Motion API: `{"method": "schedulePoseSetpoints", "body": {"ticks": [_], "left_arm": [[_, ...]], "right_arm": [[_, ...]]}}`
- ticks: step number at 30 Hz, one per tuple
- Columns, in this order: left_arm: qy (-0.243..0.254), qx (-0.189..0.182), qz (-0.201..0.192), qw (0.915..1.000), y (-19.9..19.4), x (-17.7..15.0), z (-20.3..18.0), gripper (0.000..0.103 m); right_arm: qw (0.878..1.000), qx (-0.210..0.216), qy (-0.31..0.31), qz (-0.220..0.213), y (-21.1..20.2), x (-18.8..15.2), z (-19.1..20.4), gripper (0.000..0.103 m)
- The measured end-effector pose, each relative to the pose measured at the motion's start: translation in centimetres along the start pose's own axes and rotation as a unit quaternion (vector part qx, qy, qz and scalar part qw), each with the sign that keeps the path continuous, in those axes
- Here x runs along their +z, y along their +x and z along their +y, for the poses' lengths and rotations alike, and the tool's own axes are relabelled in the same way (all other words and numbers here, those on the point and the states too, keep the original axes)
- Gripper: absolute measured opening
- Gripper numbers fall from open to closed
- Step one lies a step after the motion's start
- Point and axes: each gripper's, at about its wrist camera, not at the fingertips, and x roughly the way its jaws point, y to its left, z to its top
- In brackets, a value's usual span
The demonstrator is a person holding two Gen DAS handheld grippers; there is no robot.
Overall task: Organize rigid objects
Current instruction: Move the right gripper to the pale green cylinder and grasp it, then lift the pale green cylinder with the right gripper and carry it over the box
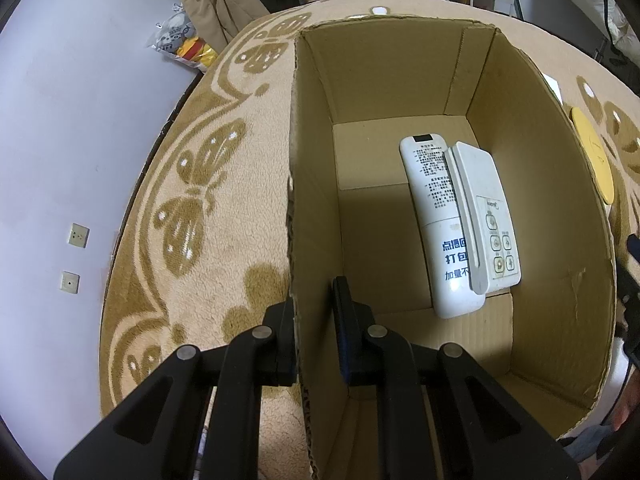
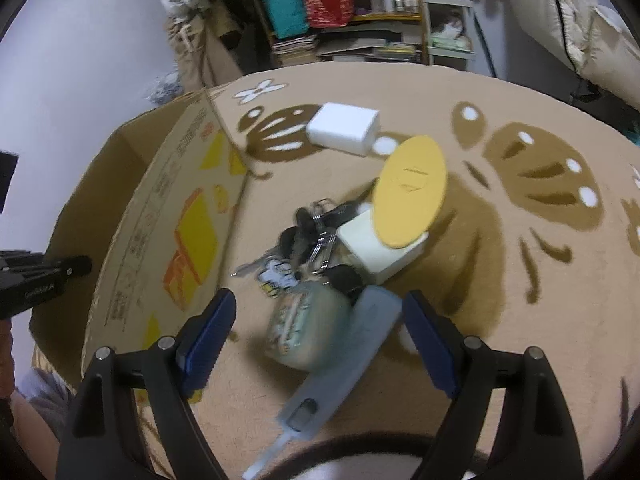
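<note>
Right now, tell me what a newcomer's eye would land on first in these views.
The open cardboard box fills the left view, with two white remotes lying overlapped on its floor and the left gripper pinching its near wall. In the right view, the open right gripper hovers over a pile on the rug: keys, a yellow disc and a blue-grey tool.

A long white remote (image 1: 442, 224) in the box (image 1: 540, 200) carried blue Chinese characters near its lower end, among them 点, 打包 and 加量不; the fine black print above them was too small to read. The smaller remote (image 1: 486, 216) on top showed only button symbols. Print along the box's outer wall was blurred.
</note>
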Motion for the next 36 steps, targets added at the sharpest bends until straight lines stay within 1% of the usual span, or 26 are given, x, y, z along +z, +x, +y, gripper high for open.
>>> {"method": "schedulePoseSetpoints", "body": {"ticks": [2,3,5,11,13,14,15,17,18,19,22,28,36], "left_arm": [[-0.001,-0.001,0.0,1.0,-0.1,0.0,0.1,0.015],[-0.001,-0.001,0.001,1.0,-0.1,0.0,0.1,0.015],[0.0,-0.001,0.001,1.0,-0.1,0.1,0.1,0.015],[-0.001,-0.001,0.001,1.0,-0.1,0.1,0.1,0.015],[-0.001,-0.001,0.001,1.0,-0.1,0.1,0.1,0.015],[0.0,-0.001,0.001,1.0,-0.1,0.1,0.1,0.015],[0.0,-0.001,0.001,1.0,-0.1,0.0,0.1,0.015],[0.0,-0.001,0.001,1.0,-0.1,-0.1,0.1,0.015],[0.0,-0.002,0.001,1.0,-0.1,-0.1,0.1,0.015],[0.0,-0.003,0.001,1.0,-0.1,-0.1,0.1,0.015],[-0.002,-0.005,0.002,1.0,-0.1,-0.2,0.2,0.015],[0.0,-0.003,0.001,1.0,-0.1,-0.2,0.3,0.015],[0.005,0.004,0.002,1.0,0.0,-0.2,0.1,0.015]], "right_arm": [[1.0,0.002,-0.004,0.012,0.6,-0.2,0.2,0.071],[1.0,0.001,-0.005,0.019,0.9,-0.4,0.3,0.07],[1.0,-0.004,-0.01,0.015,0.9,-0.6,0.5,0.069],[1.0,0.027,0.002,0.01,1.2,-0.7,0.7,0.067],[0.999,0.04,0.007,0.023,2.0,-0.8,0.9,0.061],[0.998,0.048,0.014,0.034,2.6,-0.9,0.9,0.054],[0.998,0.047,0.012,0.031,2.8,-1.1,1.0,0.048],[0.999,0.035,0.004,0.031,3.0,-1.1,1.5,0.042],[0.999,0.027,0.006,0.033,3.2,-1.2,1.5,0.034],[0.999,0.021,0.007,0.036,3.4,-1.3,1.4,0.03],[0.999,0.025,0.018,0.033,3.3,-1.3,1.1,0.029],[1.0,0.008,0.026,0.009,2.5,-1.0,0.7,0.029],[0.999,0.012,0.039,-0.016,1.3,-0.2,0.0,0.029]]}}
